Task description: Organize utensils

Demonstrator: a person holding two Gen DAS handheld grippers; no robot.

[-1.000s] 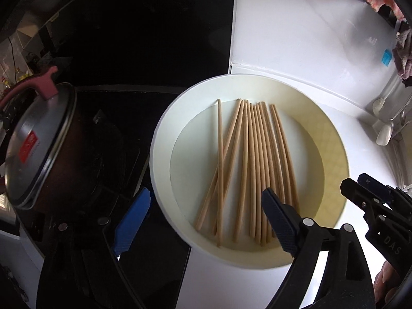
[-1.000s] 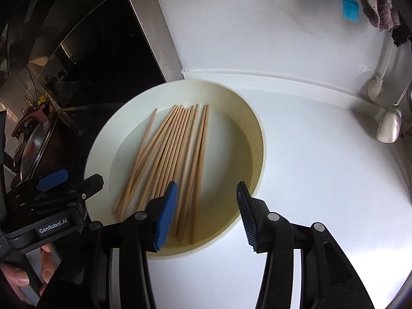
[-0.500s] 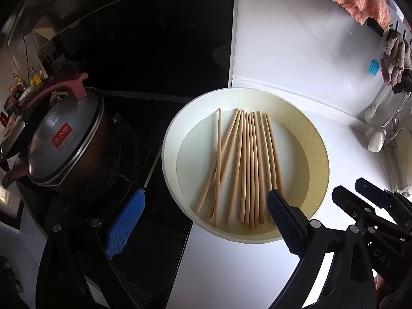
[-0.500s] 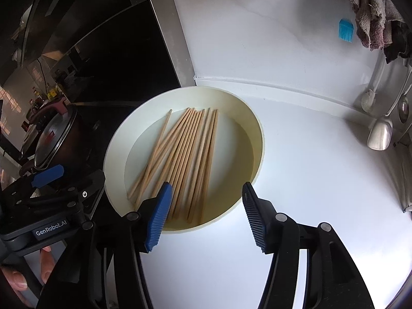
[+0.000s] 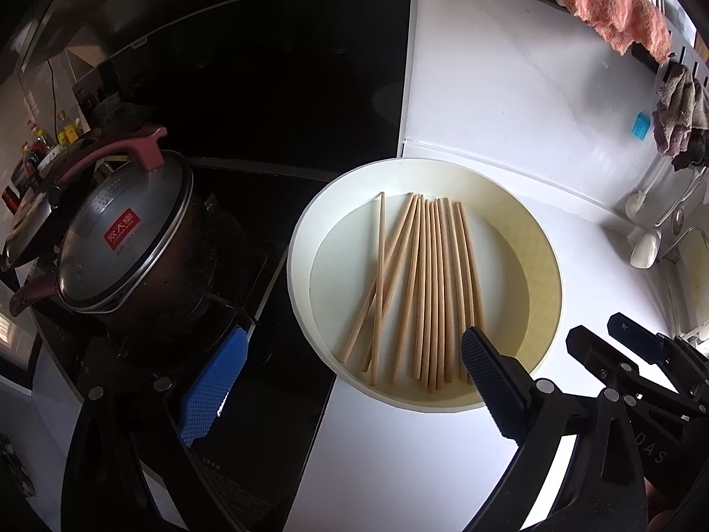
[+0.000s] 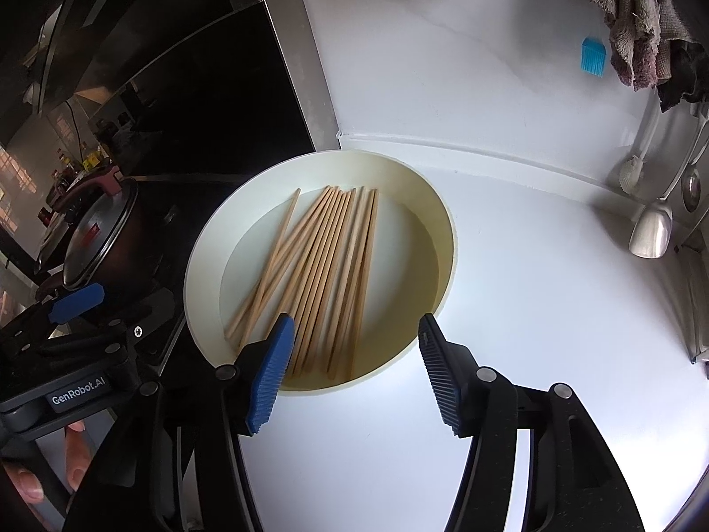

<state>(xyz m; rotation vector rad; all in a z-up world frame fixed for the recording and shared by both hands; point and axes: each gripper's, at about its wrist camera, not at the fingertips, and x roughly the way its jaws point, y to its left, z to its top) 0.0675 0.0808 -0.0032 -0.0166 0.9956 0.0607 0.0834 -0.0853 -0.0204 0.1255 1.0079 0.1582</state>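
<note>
We hold the left tool (image 5: pixel 350 377) wide and the right tool (image 6: pixel 354 370) half-open, both empty, above chopsticks (image 6: pixel 319 275) in the bowl (image 6: pixel 204 275).

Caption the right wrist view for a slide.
Open right gripper poised over wooden chopsticks lying in a cream bowl on a white counter.

Matt wooden chopsticks (image 5: pixel 425 283) lie in a smooth glossy bowl (image 5: pixel 305 230).
</note>
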